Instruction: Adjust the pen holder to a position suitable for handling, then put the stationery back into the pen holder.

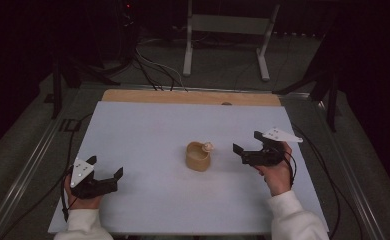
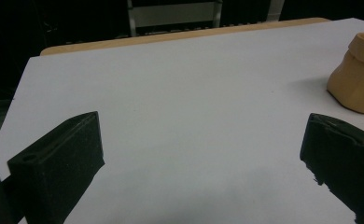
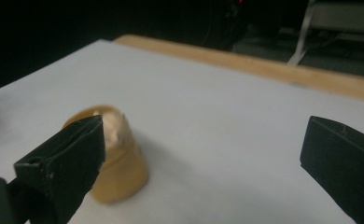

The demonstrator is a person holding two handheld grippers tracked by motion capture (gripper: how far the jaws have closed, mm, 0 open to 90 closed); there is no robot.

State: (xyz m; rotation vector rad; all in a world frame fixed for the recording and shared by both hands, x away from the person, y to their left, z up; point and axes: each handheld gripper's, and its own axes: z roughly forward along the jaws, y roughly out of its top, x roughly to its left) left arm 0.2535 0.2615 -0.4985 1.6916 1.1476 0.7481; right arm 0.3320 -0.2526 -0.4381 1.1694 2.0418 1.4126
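Right now both tools are idle w/ jaws spread wide, holding nothing; right gripper (image 1: pixel 247 149) hovers just right of the tan pouch (image 1: pixel 198 156), which sits upright mid-table on the white sheet (image 1: pixel 148 130) w/ a small pale item (image 1: pixel 208 147) poking out at its rim; left gripper (image 1: pixel 104 176) rests near-left, well apart from it. Risks, as I judge: pouch looks soft, so a one-sided push from the right jaws could tip or slide it; squeezing too low may collapse the wall & pop the item out; left tool is too far to steady it.
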